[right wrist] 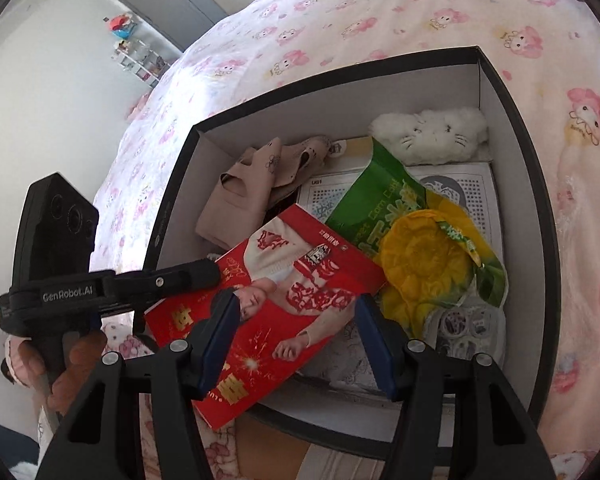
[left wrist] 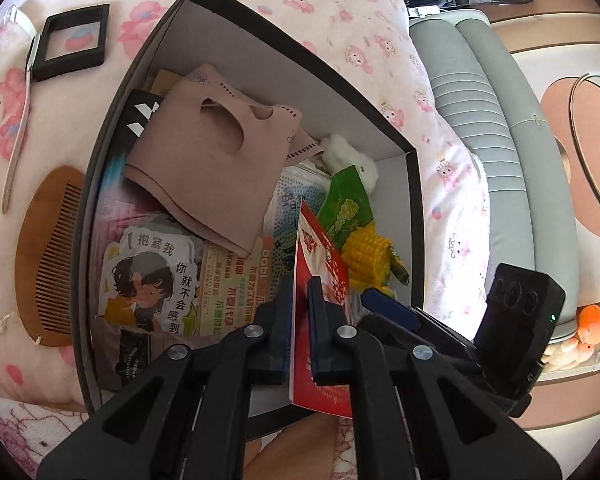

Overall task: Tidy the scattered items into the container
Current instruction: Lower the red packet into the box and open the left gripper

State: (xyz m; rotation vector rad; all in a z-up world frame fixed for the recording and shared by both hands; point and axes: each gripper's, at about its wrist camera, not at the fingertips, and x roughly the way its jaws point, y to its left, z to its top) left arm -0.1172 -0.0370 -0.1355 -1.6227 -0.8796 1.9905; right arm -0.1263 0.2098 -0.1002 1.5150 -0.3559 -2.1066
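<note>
— Two grippers work over one box. What does the left gripper [left wrist: 300,304] have?

— Its blue-padded jaws are pinched on the flat red cardboard packet printed with a child's photo and paper-cut figures [right wrist: 284,300]. The packet hangs tilted across the near wall of the black-rimmed, white-lined cardboard box [right wrist: 540,240], one end over the rim, the other above the contents.

— And the right gripper [right wrist: 296,340]?

— Its jaws stand wide apart, grasping nothing, poised just above the packet's near end.

— What lies in the box?

— Beside the packet, a green-and-yellow vacuum bag of corn cobs [right wrist: 416,248]; a dusty-pink folded fabric piece with cut-outs [left wrist: 204,152] draped over printed cards and leaflets; in the far corner, a white fluffy cat-face plush [right wrist: 432,132].

— Anything outside it?

— On the pink cartoon-print blanket [left wrist: 340,12], in the left wrist view: a brown wooden comb [left wrist: 48,256] just beside the box, then a white strap [left wrist: 18,120], and farthest, a black square frame case with a clear window [left wrist: 74,40].
</note>
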